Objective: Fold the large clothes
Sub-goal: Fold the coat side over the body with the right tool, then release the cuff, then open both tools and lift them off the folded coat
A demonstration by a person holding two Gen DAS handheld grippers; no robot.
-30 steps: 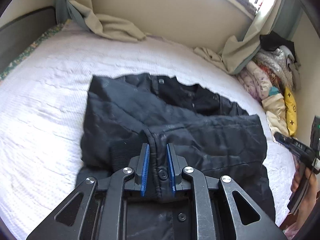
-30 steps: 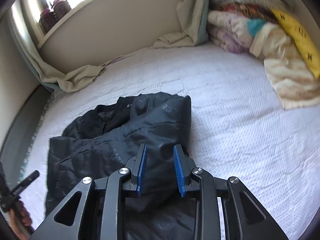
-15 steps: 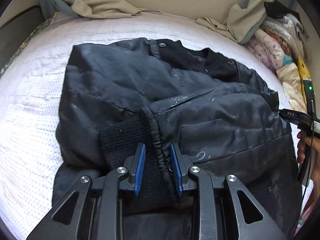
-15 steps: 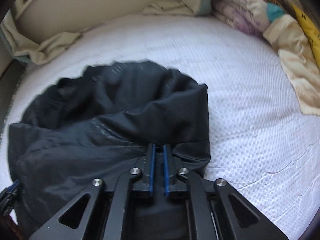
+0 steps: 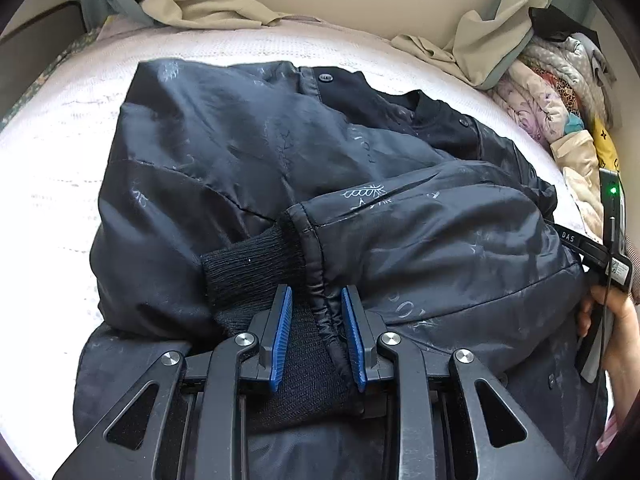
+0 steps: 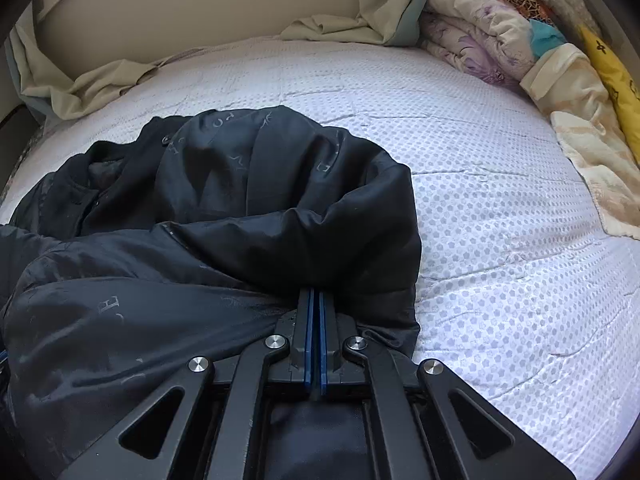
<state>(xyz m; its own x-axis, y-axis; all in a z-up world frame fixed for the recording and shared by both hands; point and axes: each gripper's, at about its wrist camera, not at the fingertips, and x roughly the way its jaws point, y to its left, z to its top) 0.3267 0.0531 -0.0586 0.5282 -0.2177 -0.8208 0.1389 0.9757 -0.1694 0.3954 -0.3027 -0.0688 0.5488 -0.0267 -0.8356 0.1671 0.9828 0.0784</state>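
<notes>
Left wrist view: the black jacket (image 5: 280, 168) lies partly folded on the white bed cover (image 5: 52, 152), one sleeve laid across the body with its knitted cuff (image 5: 256, 264) pointing toward the camera
Left gripper (image 5: 316, 316): jaws apart with a narrow gap, straddling the cuff seam without pinching it; cloth sits between the blue pads (image 5: 282, 320) but looks loose
Right gripper (image 6: 315, 312): jaws pressed together on a fold of the jacket (image 6: 224, 216) at its near right edge, the fabric bunching up just above the tips
Right-hand device: seen at the right edge of the left view, held by the person's hand (image 5: 612, 320) beside the jacket's side
Surroundings: beige curtain (image 5: 476, 40) along the far wall, a pile of bedding (image 6: 500, 40) at the bed's right
Step in hand, as I judge it: securing both near corners for the next fold
Doing it well: close the left jaws on the seam rather than the stretchy rib, take both layers, then lift the two sides level so the padded sleeve does not slide off
</notes>
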